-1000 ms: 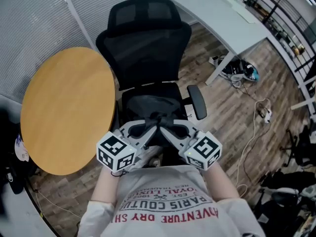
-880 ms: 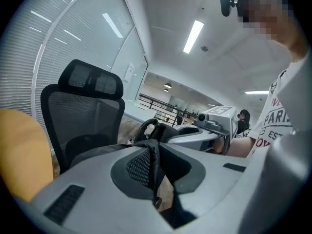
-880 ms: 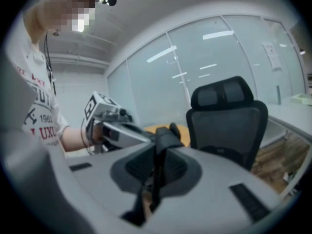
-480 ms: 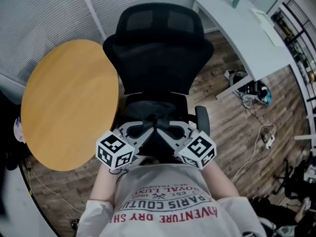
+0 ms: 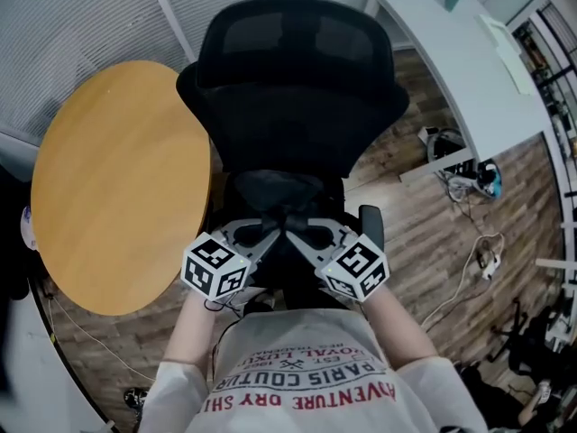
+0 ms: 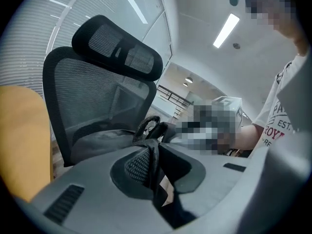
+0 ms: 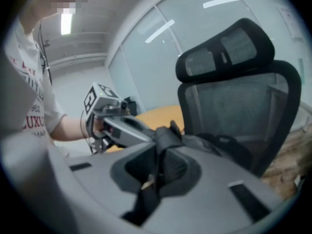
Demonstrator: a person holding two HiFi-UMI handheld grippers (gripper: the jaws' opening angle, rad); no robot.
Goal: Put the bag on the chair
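A dark grey bag (image 5: 275, 190) hangs low over the seat of the black mesh office chair (image 5: 293, 106); whether it rests on the seat I cannot tell. My left gripper (image 5: 267, 235) and right gripper (image 5: 303, 235) meet tip to tip above the bag's near edge. Each is shut on a black strap of the bag. In the left gripper view the webbing strap runs between the jaws of the left gripper (image 6: 151, 162), and the bag (image 6: 97, 140) lies ahead against the chair (image 6: 87, 91). The right gripper view shows the right gripper (image 7: 158, 167) pinching its strap, with the bag (image 7: 214, 145) just beyond.
A round wooden table (image 5: 117, 188) stands close on the chair's left. A white desk (image 5: 469, 52) is at the upper right, with cables and clutter (image 5: 469, 180) on the wood floor under it. The chair's right armrest (image 5: 370, 224) sits beside my right gripper.
The chair has come closer and more central in the head view. Both grippers with the bag have moved slightly forward over the seat. Both grips are unchanged.
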